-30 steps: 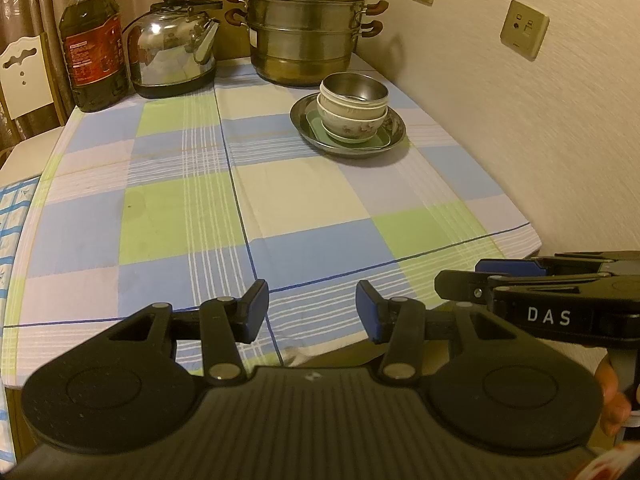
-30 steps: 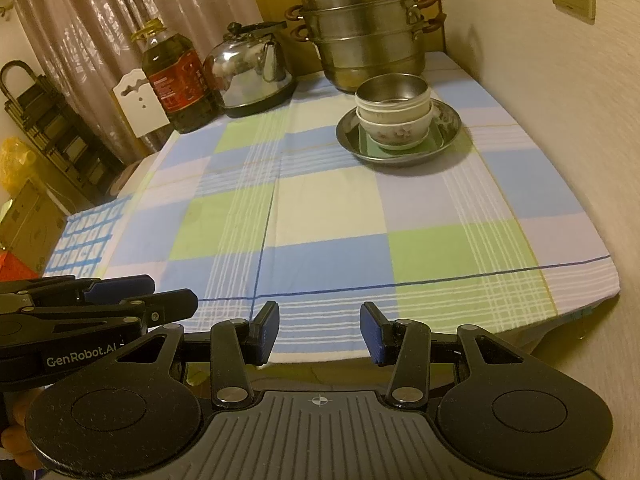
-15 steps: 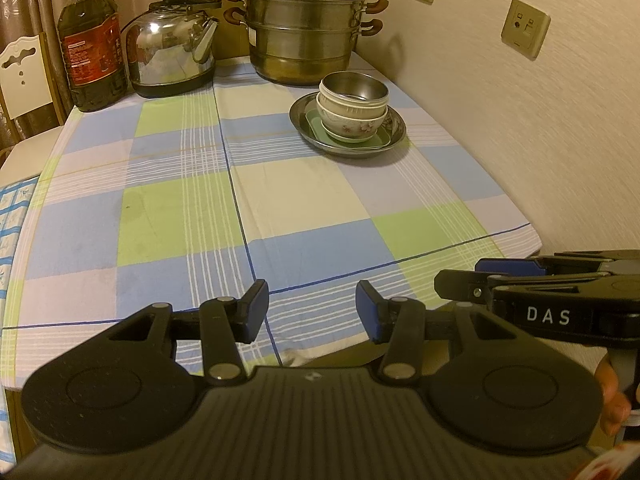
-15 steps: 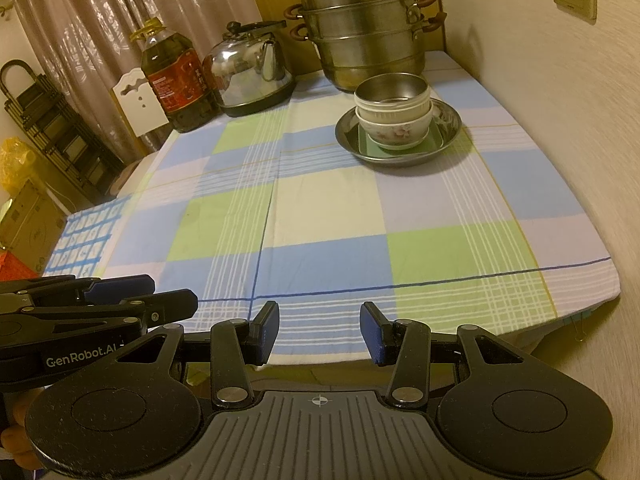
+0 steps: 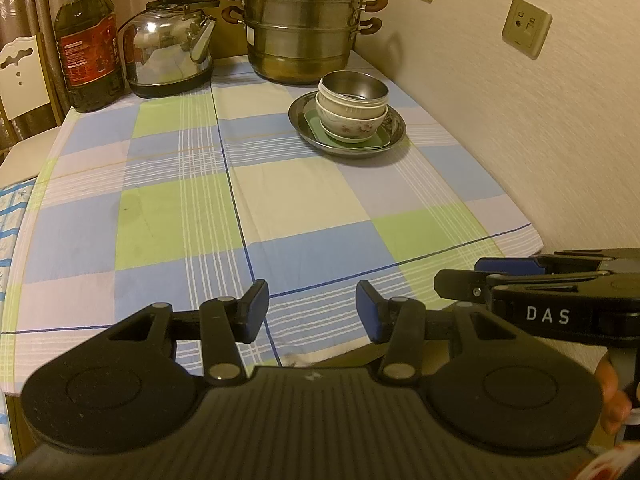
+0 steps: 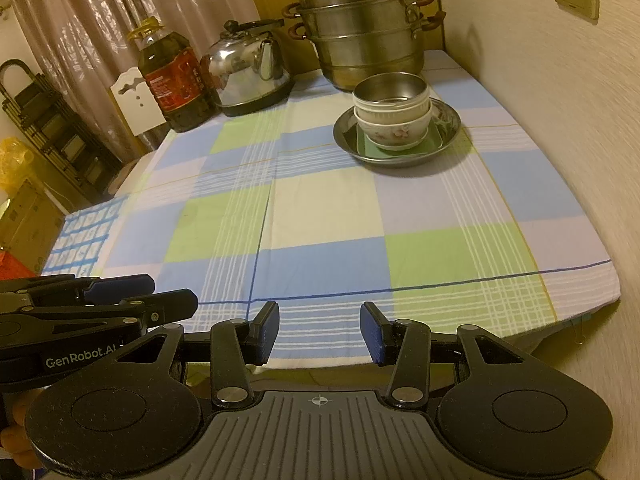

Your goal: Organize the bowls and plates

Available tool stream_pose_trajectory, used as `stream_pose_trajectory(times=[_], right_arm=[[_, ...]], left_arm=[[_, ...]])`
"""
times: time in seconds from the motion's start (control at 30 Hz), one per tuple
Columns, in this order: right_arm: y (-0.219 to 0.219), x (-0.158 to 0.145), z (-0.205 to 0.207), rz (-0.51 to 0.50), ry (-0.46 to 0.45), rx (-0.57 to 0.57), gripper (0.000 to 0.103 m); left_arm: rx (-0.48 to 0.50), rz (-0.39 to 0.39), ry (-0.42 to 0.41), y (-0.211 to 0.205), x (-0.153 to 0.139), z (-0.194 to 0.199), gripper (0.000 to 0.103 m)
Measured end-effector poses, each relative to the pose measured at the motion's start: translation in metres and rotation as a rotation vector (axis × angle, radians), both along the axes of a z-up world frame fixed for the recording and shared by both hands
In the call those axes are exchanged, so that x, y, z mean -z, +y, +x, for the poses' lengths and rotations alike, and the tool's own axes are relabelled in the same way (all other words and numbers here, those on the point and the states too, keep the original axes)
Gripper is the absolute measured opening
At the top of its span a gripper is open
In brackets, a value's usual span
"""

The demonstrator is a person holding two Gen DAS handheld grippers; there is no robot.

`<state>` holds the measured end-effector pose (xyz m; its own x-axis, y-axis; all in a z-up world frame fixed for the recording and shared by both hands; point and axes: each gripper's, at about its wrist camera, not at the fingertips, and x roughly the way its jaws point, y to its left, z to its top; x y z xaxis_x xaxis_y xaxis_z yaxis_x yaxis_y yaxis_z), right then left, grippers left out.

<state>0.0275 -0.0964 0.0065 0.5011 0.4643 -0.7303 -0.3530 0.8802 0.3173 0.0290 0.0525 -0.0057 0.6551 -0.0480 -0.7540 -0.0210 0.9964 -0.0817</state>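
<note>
On the checked counter (image 5: 304,208), bowls (image 5: 353,106) sit nested on plates (image 5: 348,145), well ahead of both grippers' half-open, empty fingers (image 5: 256,312), so organizing looks done.

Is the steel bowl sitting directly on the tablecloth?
No, the steel bowl tops the stacked bowls on the metal plate.

A table (image 6: 332,216) under a blue, green and cream checked cloth stands against a cream textured wall (image 5: 520,128) with sockets (image 5: 526,26). Behind the table's far end hang pale curtains (image 6: 80,20); a white chair back (image 5: 22,76) shows beside its far left corner. The light is dim and yellowish.
</note>
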Motion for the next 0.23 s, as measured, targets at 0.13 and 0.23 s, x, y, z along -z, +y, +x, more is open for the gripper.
stream_pose_trajectory(times=[0.13,0.23], right_arm=[[-0.0034,0.0023,0.0055,-0.001,0.003,0.0,0.045],[-0.0036,0.0034,0.0077,-0.002,0.005,0.002,0.045]], left_arm=[[0.001,-0.001,0.0,-0.0001,0.0016,0.0025,0.045],[0.003,0.001,0.0,0.0,0.004,0.0057,0.045]])
